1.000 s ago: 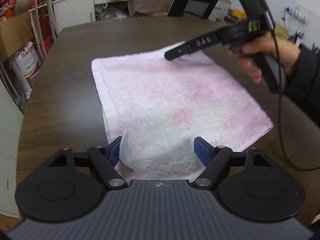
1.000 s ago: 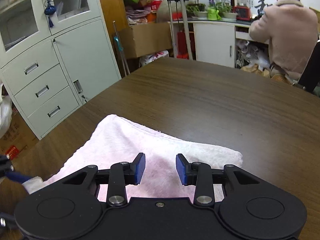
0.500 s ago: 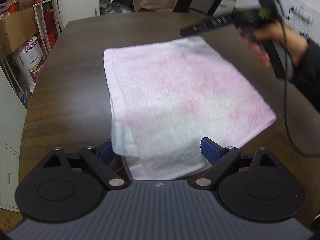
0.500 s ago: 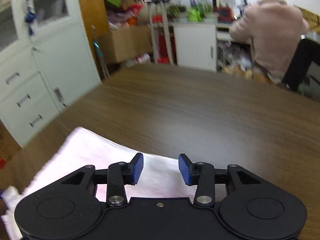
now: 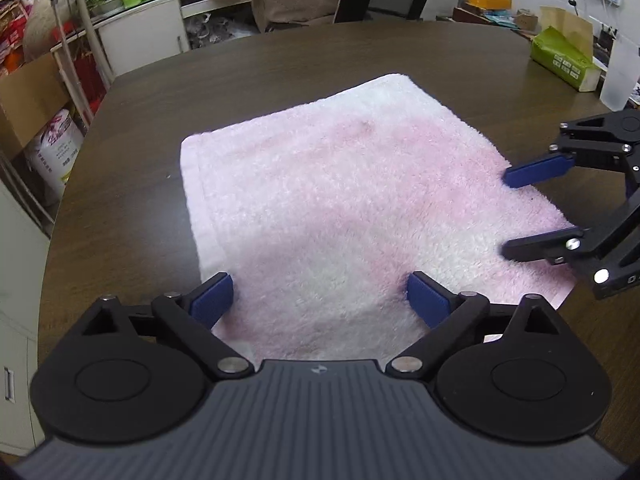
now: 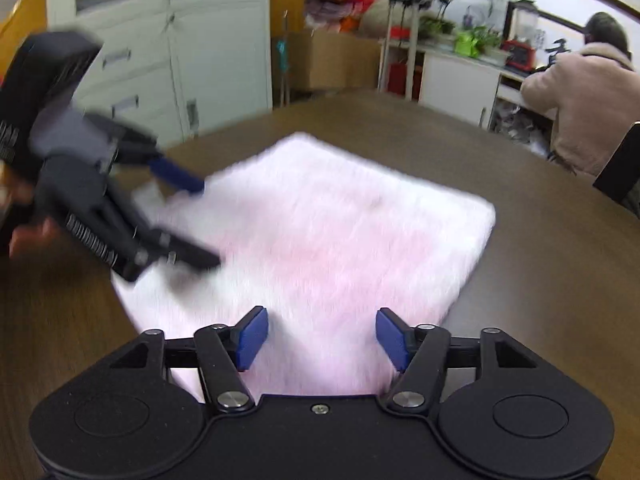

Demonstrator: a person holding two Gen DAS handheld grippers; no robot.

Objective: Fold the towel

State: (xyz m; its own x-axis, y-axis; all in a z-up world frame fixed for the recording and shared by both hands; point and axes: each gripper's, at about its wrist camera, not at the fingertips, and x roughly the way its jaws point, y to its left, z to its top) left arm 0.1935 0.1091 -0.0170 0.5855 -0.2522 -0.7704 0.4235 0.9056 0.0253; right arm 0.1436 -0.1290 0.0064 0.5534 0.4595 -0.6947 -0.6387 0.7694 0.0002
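A pink and white fluffy towel [image 5: 352, 208] lies flat, folded to a rough square, on the dark wooden table [image 5: 280, 64]. My left gripper [image 5: 320, 300] hovers open over the towel's near edge, nothing between its blue pads. My right gripper [image 5: 506, 212] reaches in from the right, open over the towel's right edge. In the right wrist view the towel [image 6: 320, 232] fills the middle, my right gripper [image 6: 318, 338] is open above its near edge, and my left gripper [image 6: 210, 224] comes in blurred from the left, open.
A person in a beige coat [image 6: 584, 104] sits at a counter beyond the table. A green packet [image 5: 560, 60] lies on the table's far right edge. White cabinets [image 6: 160, 48] and cardboard boxes [image 5: 28, 96] stand past the table's left side.
The lifted near-left corner has dropped from my left gripper and the towel now lies flat. My right gripper swung from the far corner to the right edge and opened wider.
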